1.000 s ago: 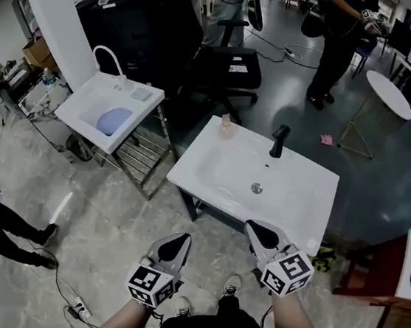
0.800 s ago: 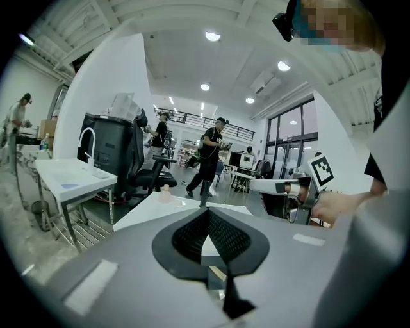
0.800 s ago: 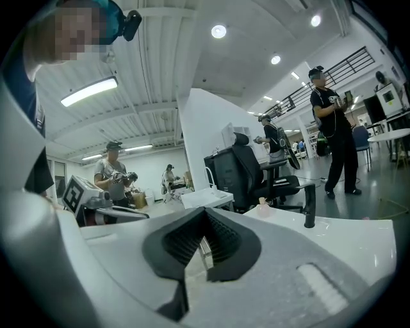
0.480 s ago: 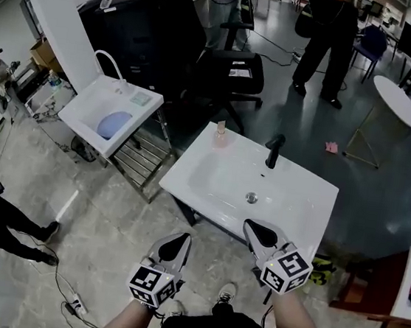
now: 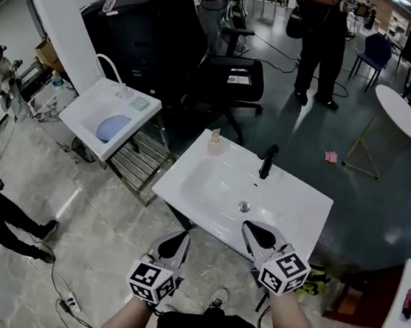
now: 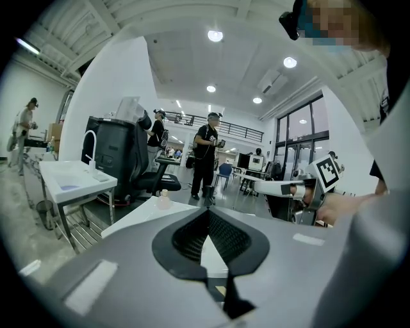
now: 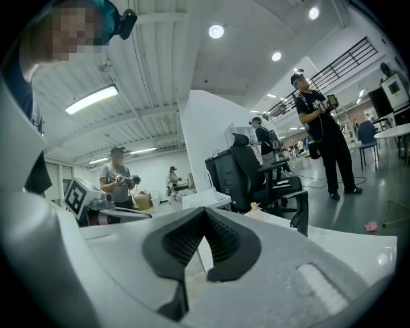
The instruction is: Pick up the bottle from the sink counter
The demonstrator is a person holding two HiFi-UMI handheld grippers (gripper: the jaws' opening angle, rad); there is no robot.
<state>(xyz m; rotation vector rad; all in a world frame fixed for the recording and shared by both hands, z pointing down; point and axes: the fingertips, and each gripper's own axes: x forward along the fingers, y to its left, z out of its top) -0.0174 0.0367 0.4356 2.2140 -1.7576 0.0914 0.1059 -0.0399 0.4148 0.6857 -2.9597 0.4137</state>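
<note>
Hovering in lower centre of frame by near edge of sink counter (image 5: 190, 171).
Holding left gripper (image 5: 181, 237) and right gripper (image 5: 251, 228) clenched, empty; spotting bottle (image 5: 214, 141) upright at counter's far left corner, just above frame centre, left of black faucet (image 5: 267, 162), well apart from both.

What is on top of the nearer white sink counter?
A small bottle stands at its far left corner and a black faucet behind the basin. The right gripper covers part of the near edge.
</note>
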